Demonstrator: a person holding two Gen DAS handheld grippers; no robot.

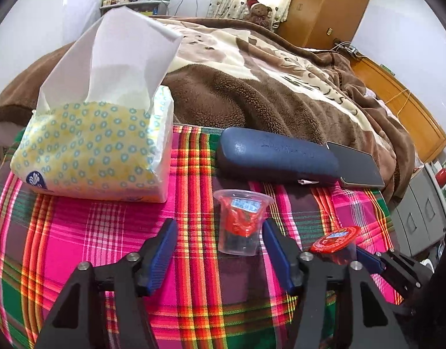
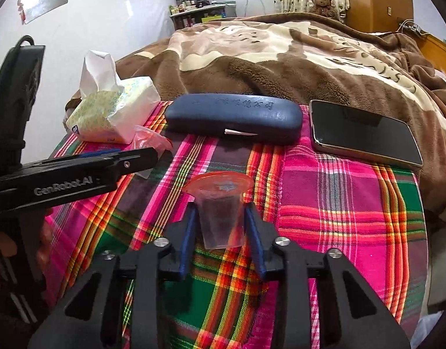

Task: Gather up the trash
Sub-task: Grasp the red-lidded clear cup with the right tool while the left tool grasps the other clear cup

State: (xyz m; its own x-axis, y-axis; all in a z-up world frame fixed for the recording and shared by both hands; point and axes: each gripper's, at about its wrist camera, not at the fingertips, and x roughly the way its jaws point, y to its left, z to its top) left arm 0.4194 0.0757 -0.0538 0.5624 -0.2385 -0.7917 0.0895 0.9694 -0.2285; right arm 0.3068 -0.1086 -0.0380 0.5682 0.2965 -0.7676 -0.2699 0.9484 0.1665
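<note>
Two small clear plastic cups are the trash in play, both standing on the plaid-covered table [image 2: 354, 203] at the foot of the bed.

Right gripper [image 2: 221, 224]: its blue jaws stand against both sides of the cup with the peeled red lid [image 2: 221, 218], and appear clamped on it; the cup wall is transparent, so firm contact cannot be fully confirmed. The cup has not yet left the cloth.

Left gripper [image 1: 220, 250]: its jaws are apart, flanking the cup with the red wrapper inside [image 1: 242, 221] without touching it. The cup sits just ahead of the jaw tips.

Step in hand: grasping, one cup per gripper. Next move, judged from this layout: advance the left gripper slightly so the cup sits between the pads, close on it, then lift both cups straight up, keeping them level. Thin walls may buckle under a hard squeeze.

The tissue pack [image 1: 92, 151], glasses case [image 2: 233, 119] and phone [image 2: 365, 131] are not trash; leave them.
</note>
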